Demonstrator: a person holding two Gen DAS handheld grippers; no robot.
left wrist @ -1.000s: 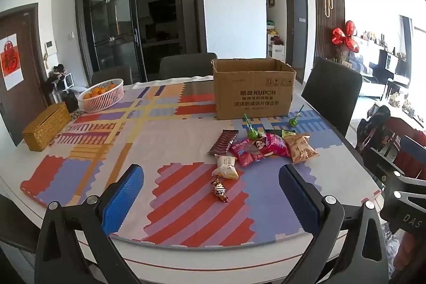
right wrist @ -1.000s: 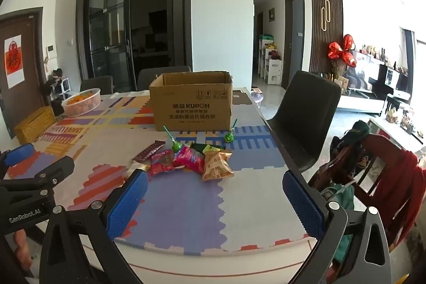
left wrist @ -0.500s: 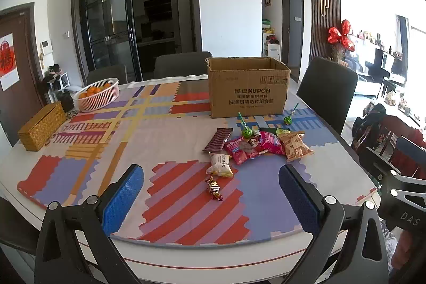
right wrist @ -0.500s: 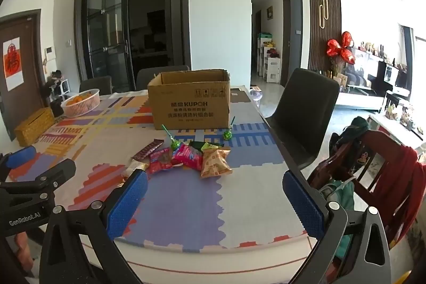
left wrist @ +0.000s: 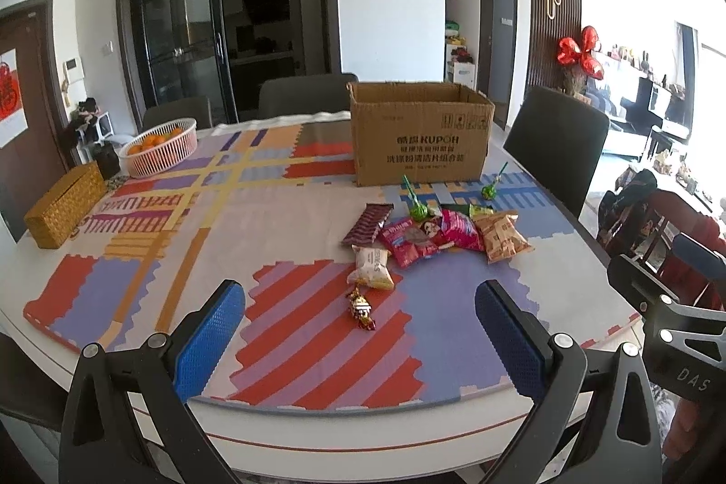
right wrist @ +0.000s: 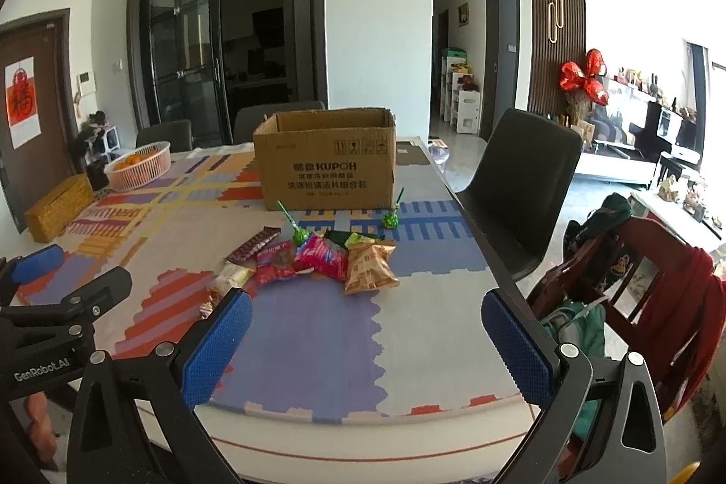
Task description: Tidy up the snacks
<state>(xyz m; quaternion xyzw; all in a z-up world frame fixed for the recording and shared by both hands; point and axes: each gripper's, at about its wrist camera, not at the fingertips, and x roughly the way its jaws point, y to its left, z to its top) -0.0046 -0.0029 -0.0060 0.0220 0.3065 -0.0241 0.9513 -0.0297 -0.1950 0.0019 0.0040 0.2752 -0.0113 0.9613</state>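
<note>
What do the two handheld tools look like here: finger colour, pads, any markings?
Both match: black angular plastic fingers with silver screw heads and blue dimpled pads. The left tool shows in the right wrist view with white "GenRobot.AI" lettering on its black body. The right tool shows in the left wrist view with white "DAS" on its black housing. No cables visible.

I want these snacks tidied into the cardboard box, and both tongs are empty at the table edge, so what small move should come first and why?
Probably ease the left tongs forward and down over the small gold-wrapped candy. It is the nearest snack, lies apart from the pile, and sits between the open fingers. The cardboard box stands open behind the pile.
</note>
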